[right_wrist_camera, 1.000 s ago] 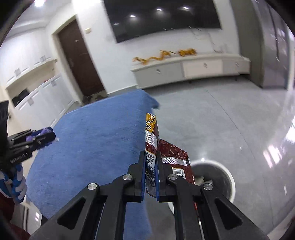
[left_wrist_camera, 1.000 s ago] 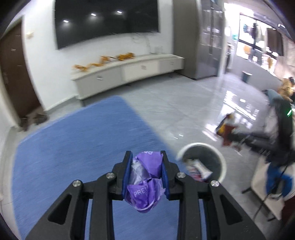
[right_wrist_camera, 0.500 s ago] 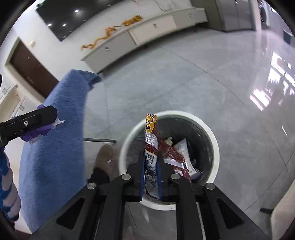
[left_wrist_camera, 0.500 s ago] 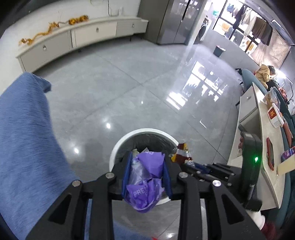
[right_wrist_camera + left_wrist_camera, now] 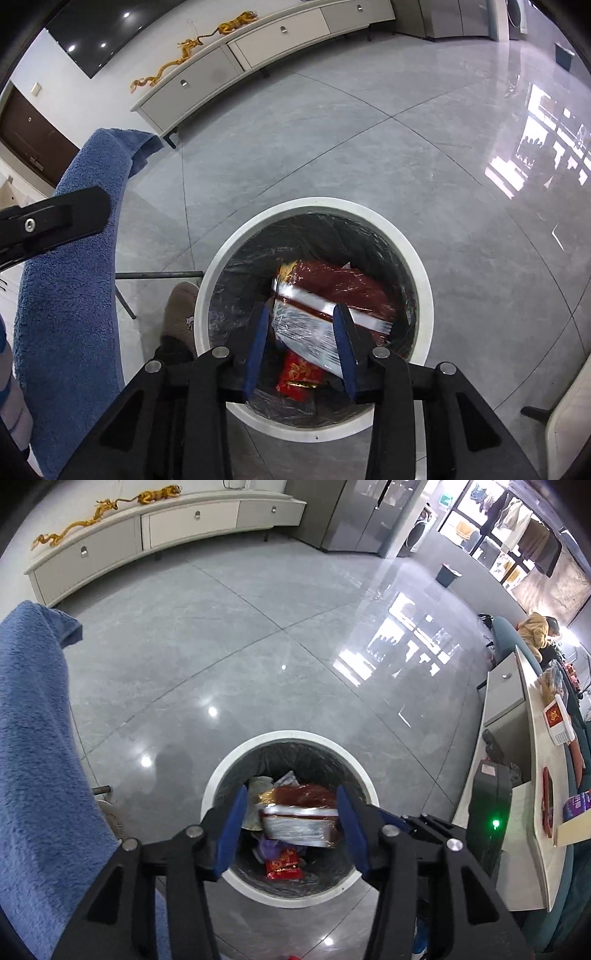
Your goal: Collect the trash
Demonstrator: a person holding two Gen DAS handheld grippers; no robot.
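Observation:
A round white-rimmed trash bin with a black liner stands on the grey floor; it also shows in the right wrist view. My left gripper is open and empty above the bin. My right gripper is open and empty above it too. A dark red snack wrapper with a silver edge lies in the bin, also in the right wrist view. The purple wrapper lies under it beside a small red packet.
A blue towel-covered surface runs along the left, also in the right wrist view. A slippered foot stands beside the bin. A long white cabinet lines the far wall. A white counter is at the right.
Both grippers have opened over the bin. The purple wrapper has dropped from my left gripper and the red snack wrapper from my right; both now lie in the bin.

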